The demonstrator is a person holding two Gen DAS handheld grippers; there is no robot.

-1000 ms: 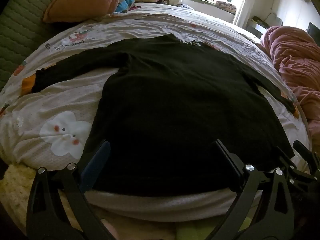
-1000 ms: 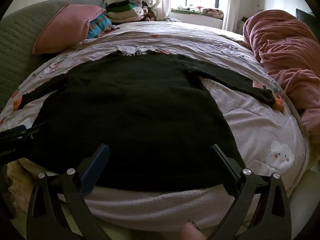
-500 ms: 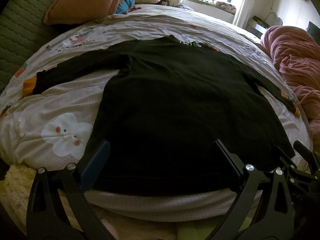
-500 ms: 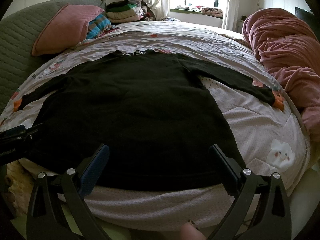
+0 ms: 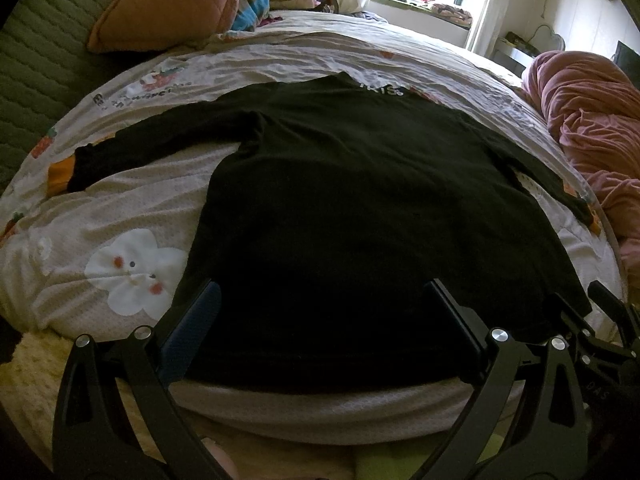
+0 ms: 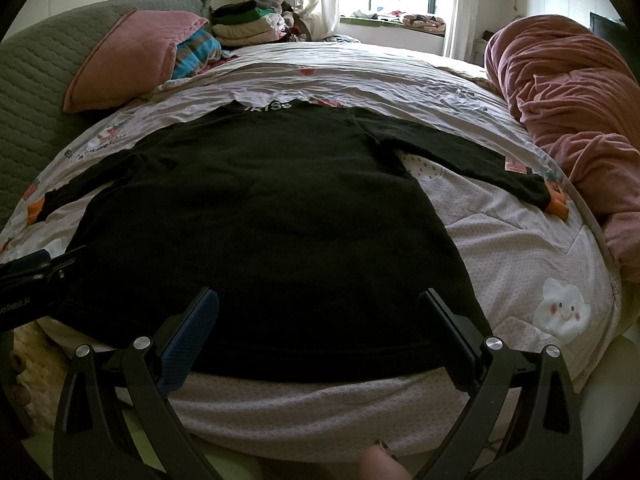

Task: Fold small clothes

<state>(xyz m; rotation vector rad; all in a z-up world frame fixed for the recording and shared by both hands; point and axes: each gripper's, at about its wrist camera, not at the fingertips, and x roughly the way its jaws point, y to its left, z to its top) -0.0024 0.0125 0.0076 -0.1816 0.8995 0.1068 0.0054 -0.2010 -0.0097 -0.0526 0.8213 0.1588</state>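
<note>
A black long-sleeved top (image 5: 360,208) lies flat on the bed, collar away from me, both sleeves spread out; it also shows in the right wrist view (image 6: 272,216). Its cuffs are orange (image 5: 60,172) (image 6: 558,204). My left gripper (image 5: 320,304) is open and empty, held over the hem near the bed's front edge. My right gripper (image 6: 318,308) is open and empty, also over the hem. The right gripper shows at the right edge of the left wrist view (image 5: 600,320). The left gripper shows at the left edge of the right wrist view (image 6: 36,272).
The bed has a pale quilt with cartoon prints (image 6: 520,264). A pink pillow (image 6: 128,60) and a stack of folded clothes (image 6: 248,24) lie at the far left. A bunched pink blanket (image 6: 568,112) lies along the right side. A window is behind.
Both views have tilted slightly upward, so the top sits a little lower in frame. The top has not moved and both grippers stay open.
</note>
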